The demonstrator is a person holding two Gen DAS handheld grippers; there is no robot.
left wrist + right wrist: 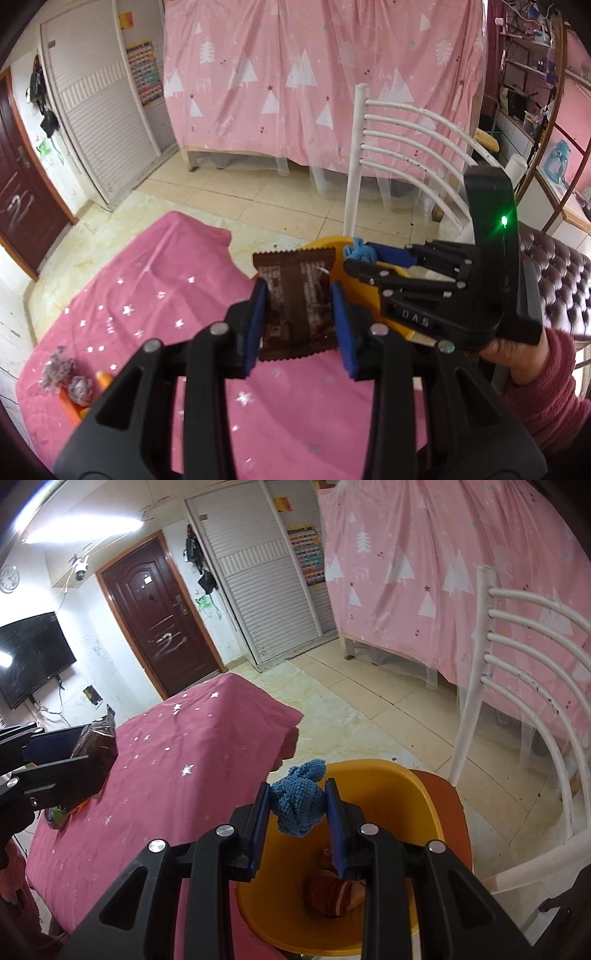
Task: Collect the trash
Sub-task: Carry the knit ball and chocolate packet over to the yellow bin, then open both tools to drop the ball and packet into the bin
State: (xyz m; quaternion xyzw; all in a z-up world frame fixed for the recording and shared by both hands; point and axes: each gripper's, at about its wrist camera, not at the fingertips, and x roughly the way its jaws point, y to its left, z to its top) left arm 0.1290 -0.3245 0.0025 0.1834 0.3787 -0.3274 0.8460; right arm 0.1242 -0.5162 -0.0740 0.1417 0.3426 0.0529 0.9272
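My left gripper [300, 317] is shut on a brown snack wrapper [295, 295], held flat above the pink star-patterned tablecloth [147, 295]. My right gripper [297, 818] is shut on a crumpled blue knitted cloth [299, 801], which hangs over the yellow bin [388, 786]. The bin stands on an orange seat beside the table and holds a reddish wrapped item [332, 893] at its bottom. In the left wrist view the right gripper [360, 258] reaches in from the right with the blue cloth [360, 251] over the bin [332, 245]. In the right wrist view the left gripper [79, 751] holds the wrapper [98, 746] at the left edge.
A white metal chair [517, 686] stands right of the bin. Crumpled foil balls [55, 373] and an orange object [105, 378] lie near the table's left edge. A pink curtained bed [314, 81], a dark door [155, 613] and a tufted sofa [554, 266] surround the tiled floor.
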